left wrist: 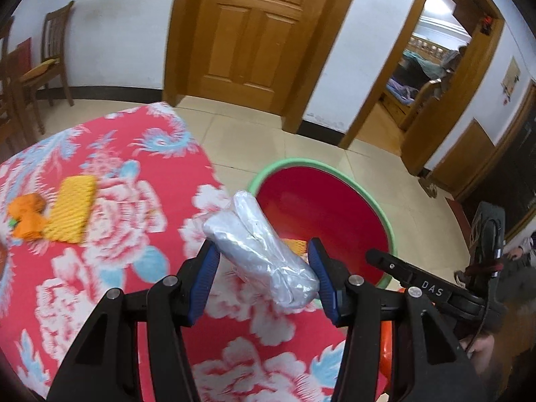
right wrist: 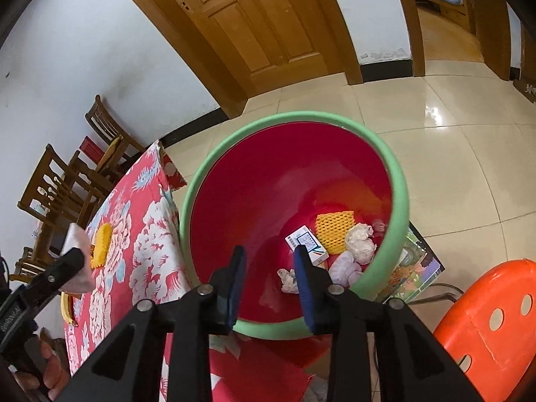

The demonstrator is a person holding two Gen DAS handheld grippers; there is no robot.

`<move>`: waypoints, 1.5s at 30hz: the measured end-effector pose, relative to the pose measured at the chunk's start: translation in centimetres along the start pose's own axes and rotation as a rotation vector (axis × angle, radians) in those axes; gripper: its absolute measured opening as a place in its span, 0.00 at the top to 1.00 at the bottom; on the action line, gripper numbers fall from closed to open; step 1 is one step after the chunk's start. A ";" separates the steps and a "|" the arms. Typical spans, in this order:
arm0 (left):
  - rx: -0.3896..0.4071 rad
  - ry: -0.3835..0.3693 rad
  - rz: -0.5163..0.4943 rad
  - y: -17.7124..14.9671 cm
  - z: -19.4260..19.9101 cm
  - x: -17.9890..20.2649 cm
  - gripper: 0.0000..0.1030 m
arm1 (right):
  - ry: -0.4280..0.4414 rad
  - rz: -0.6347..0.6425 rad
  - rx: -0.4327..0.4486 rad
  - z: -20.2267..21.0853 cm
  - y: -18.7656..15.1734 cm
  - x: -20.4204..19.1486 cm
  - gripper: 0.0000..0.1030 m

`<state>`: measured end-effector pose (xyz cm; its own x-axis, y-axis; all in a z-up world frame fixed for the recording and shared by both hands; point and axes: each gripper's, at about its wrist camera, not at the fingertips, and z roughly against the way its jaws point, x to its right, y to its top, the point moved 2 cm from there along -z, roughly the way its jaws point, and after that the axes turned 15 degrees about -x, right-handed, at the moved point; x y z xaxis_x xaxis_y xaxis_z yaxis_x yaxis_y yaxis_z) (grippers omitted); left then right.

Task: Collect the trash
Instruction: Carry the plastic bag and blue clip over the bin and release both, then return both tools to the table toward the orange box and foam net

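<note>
At the bottom of the left wrist view, the left gripper (left wrist: 263, 268) pinches a crumpled clear plastic wrap bundle (left wrist: 259, 246) between its blue pads, above the edge of the red floral tablecloth (left wrist: 110, 207). Left of centre on the cloth lie a yellow foam net (left wrist: 72, 212) and an orange scrap (left wrist: 26, 217), touching. Right of centre, past the cloth's edge, stands the red bin (left wrist: 388, 234) with a green rim.

In the right wrist view, the right gripper (right wrist: 269, 261) hangs low in the frame over the bin's mouth, jaws spread with nothing between them. Deeper in the bin, right of centre, lie a small white box (right wrist: 313, 241), another yellow foam net and crumpled tissues (right wrist: 360, 243). An orange stool (right wrist: 485, 321) sits at lower right
</note>
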<state>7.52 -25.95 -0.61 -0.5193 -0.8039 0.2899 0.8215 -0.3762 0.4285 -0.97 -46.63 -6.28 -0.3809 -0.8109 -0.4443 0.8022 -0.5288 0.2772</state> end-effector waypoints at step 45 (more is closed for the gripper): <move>0.067 0.115 0.069 -0.6 3.6 -4.3 0.33 | 0.066 0.054 0.029 2.2 -1.4 -4.1 0.43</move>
<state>8.41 -20.59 0.98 -0.4288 -0.8757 0.2220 0.8346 -0.2899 0.4685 -1.51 -43.13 -2.96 -0.3053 -0.8205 -0.4832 0.8070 -0.4923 0.3260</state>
